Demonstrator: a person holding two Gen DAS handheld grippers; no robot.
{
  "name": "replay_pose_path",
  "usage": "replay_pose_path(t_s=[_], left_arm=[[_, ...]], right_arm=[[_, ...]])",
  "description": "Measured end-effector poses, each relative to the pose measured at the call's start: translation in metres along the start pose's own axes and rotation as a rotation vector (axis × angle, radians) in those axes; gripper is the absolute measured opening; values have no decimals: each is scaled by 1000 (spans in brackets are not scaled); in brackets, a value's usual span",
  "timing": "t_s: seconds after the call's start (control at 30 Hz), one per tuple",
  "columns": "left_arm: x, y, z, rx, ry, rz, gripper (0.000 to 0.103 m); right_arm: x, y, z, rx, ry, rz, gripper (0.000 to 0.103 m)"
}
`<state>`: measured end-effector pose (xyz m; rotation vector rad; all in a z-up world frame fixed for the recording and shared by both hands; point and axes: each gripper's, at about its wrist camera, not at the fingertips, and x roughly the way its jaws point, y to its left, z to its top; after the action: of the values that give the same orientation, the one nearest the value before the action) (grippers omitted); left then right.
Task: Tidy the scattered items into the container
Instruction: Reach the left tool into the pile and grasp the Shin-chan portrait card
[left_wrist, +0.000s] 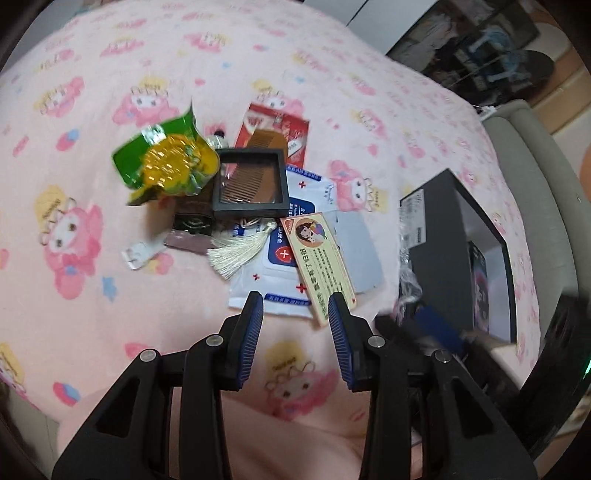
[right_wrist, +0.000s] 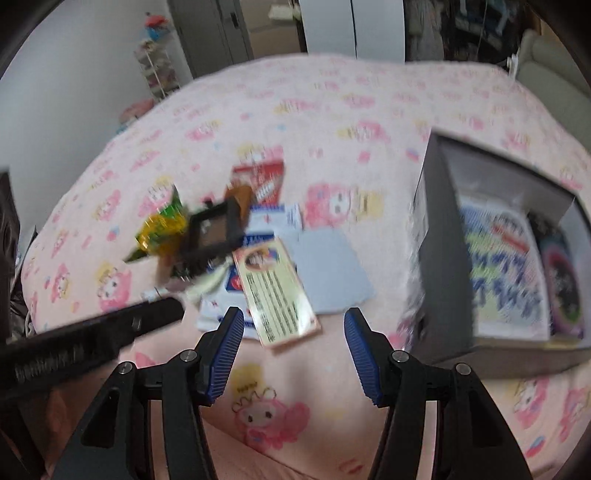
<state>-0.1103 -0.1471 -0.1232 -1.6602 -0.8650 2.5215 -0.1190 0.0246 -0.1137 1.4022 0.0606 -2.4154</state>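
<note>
Landmark = black frame box (left_wrist: 250, 181), sitting atop the pile on the pink blanket (left_wrist: 92, 295).

Left of it, touching: green/yellow snack packet (left_wrist: 166, 162). Below-left of it: small white clip (left_wrist: 138, 254) on the blanket. Under it: wooden comb (left_wrist: 255, 158), showing through the frame, w/ cream tassel (left_wrist: 236, 251) trailing below. Behind it: red packet (left_wrist: 275, 129). Below-right of it: white/blue wipes pack (left_wrist: 291, 236), w/ illustrated card (left_wrist: 319, 258) on top & grey-blue sheet (left_wrist: 360, 254) just beside the card. Well right of it: open black container (left_wrist: 439, 236), printed items already inside.

Left gripper (left_wrist: 295, 308): fingers apart, empty, hovering near the card's lower end. Right gripper (right_wrist: 293, 325): fingers wide apart, empty, also near the card; blurred.
</note>
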Motion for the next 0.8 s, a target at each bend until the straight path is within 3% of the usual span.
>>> replay_pose_path(t_s=[0.13,0.27,0.4,0.5,0.57,0.6,0.63,0.67,0.8], left_arm=[[30,-4,16,-19,42,8,37],[58,2,17,-62,141,-11,37],[75,2,16,-91,186,-10,45],[88,-2,16,-104,203,3,49],[90,-4,16,-99,208,-18,41],[90,-5,15,-95,210,-33,14],[91,-7,15,-90,212,-49,11],[91,-8,14,-85,214,-65,10],[86,-16,10,-48,211,-100,8]], right_arm=[[15,-4,-6,2,42,-11,54],[31,-6,-2,-2,69,-22,54],[60,-10,-3,-14,129,-12,54],[61,-17,-5,-4,119,6,54],[61,-23,-6,4,111,18,51],[61,-25,-7,8,107,24,47],[61,-28,-8,11,103,29,37],[60,-30,-8,15,99,35,34],[40,-37,-10,44,66,66,34]])
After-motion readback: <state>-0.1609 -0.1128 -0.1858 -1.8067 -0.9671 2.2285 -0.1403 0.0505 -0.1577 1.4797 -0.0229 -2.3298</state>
